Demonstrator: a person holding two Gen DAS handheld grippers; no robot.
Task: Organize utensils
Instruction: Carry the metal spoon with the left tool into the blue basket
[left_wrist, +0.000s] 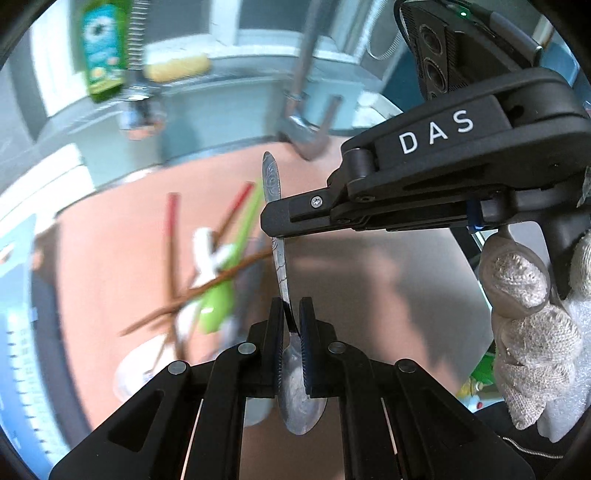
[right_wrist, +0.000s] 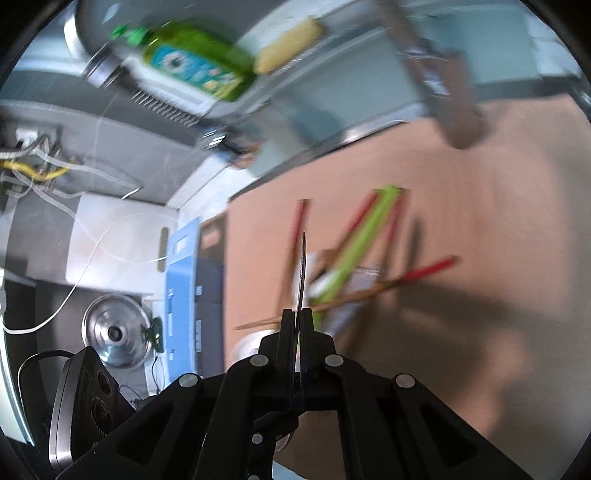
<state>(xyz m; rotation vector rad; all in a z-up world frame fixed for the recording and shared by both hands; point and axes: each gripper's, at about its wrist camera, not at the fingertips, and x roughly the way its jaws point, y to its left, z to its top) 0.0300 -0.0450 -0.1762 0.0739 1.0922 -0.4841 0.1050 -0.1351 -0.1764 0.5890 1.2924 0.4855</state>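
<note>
A metal spoon (left_wrist: 282, 273) with an engraved handle is held by both grippers above the table. My left gripper (left_wrist: 291, 314) is shut on its neck just above the bowl. My right gripper (left_wrist: 271, 225) comes in from the right and is shut on the handle; in the right wrist view (right_wrist: 297, 314) the handle (right_wrist: 303, 269) shows edge-on between the jaws. A pile of red-tipped chopsticks (right_wrist: 428, 271), a green utensil (right_wrist: 354, 251) and a white one lies on the tan mat (right_wrist: 480, 184) below.
A faucet (left_wrist: 306, 92) hangs over the back of the mat. A green dish soap bottle (right_wrist: 195, 66) and a yellow sponge (right_wrist: 288, 46) sit on the back ledge. A blue rack (right_wrist: 181, 280), a white board and a metal lid (right_wrist: 114, 332) stand left of the mat.
</note>
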